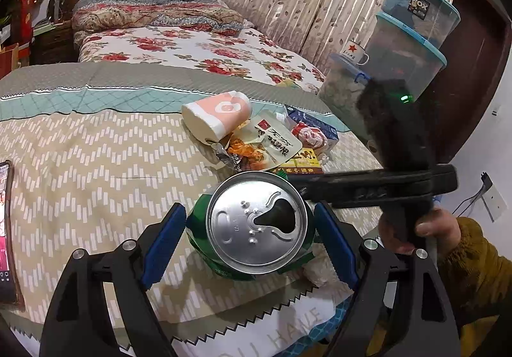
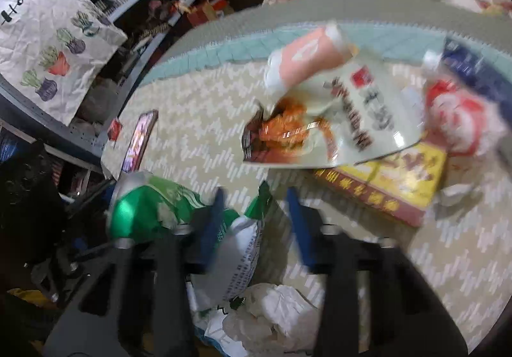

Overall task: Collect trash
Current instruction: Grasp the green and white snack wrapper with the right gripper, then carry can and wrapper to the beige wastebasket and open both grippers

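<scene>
Left wrist cam: close, angled down over the bed (image 1: 96, 165) toward the headboard. Right wrist cam: steeper, nearer, blurred. Shared: green can (image 1: 256, 222) (image 2: 144, 206), snack pouch (image 1: 272, 139) (image 2: 336, 120).

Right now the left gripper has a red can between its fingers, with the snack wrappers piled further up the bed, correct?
Not quite: the can is green, not red, as the left wrist view shows. It does sit between the left gripper's fingers, with the snack wrappers piled further up the bed.

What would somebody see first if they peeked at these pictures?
Probably the crushed green can, right up close between the blue pads of the left hand-held gripper. Behind it on the bed lies a heap of snack wrappers and a pink paper cup on its side.
</scene>
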### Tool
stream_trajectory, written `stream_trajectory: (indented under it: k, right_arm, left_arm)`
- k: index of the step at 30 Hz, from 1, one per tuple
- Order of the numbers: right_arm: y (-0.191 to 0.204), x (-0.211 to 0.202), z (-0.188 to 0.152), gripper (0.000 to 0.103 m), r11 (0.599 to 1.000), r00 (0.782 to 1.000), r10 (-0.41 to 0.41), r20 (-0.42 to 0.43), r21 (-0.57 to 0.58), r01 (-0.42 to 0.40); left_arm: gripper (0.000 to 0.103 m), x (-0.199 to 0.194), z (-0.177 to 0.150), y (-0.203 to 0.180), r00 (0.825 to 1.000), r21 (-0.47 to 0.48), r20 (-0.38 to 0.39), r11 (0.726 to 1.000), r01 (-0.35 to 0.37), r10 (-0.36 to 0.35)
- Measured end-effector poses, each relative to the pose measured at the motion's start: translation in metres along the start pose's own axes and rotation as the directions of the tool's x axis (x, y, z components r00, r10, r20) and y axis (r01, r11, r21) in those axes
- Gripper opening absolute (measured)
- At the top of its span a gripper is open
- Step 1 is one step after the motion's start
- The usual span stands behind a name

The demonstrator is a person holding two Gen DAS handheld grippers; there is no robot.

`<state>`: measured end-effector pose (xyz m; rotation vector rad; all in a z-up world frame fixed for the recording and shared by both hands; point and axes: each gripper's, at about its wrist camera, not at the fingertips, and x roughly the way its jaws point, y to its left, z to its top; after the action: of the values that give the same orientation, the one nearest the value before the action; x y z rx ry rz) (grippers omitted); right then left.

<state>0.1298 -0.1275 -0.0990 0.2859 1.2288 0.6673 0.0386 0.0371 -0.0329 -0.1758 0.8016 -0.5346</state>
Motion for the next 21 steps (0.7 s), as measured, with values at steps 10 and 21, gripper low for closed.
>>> stream_trajectory:
  k: [10,21]
  right_arm:
    - [-0.021,-0.067,-0.010,0.011,0.992,0.957,0.087,0.277,0.063,-0.108]
    - [-0.135,-0.184,-0.071,0.011,0.964,0.837,-0.086,0.540,0.257,-0.067]
  left_arm:
    - [0.077,-0.007,0.036,-0.015,0.999,0.012,0.034,0.999,0.040,-0.040]
    - [0.076,0.064,0.095,-0.141,0.988,0.239,-0.051,0.959,0.152,-0.144]
